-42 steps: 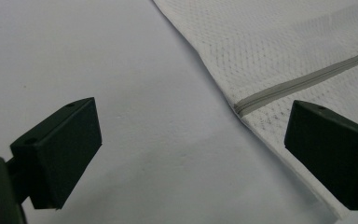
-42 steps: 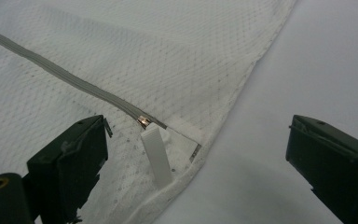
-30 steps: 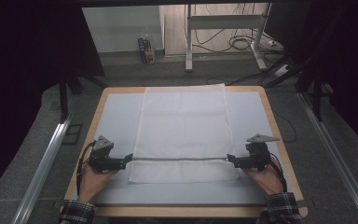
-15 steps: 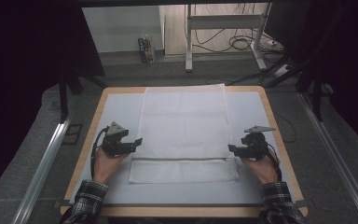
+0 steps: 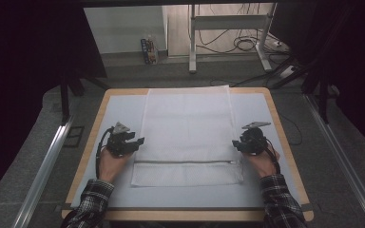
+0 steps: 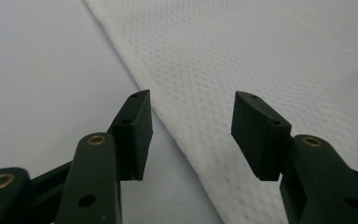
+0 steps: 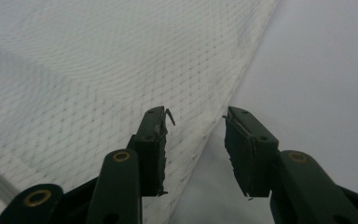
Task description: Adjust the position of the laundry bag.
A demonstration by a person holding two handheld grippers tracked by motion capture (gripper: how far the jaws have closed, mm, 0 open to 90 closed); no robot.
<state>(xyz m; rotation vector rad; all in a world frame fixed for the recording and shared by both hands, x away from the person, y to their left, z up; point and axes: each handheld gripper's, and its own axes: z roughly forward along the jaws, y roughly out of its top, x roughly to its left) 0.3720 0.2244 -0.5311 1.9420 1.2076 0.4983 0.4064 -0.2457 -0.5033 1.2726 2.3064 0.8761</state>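
— So what's changed? A second ago both grippers were at the near edge of the white mesh cloth [image 5: 187, 130]; now that edge lies folded and they've moved up its sides.

— And the jaws?

— The left gripper [image 5: 134, 141] and right gripper [image 5: 237, 143] have just been closing, half open astride the side edges, pinching nothing yet.

— Orientation?

— Long axis runs away from the person, mid-table [image 5: 271, 114].

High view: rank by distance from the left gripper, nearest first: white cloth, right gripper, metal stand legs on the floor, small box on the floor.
From the left gripper:
1. White cloth: its left edge lies right beside the jaws.
2. Right gripper: across the cloth, at its right edge.
3. Small box: on the floor beyond the table's far edge.
4. Metal stand legs: farther back and more to the right.
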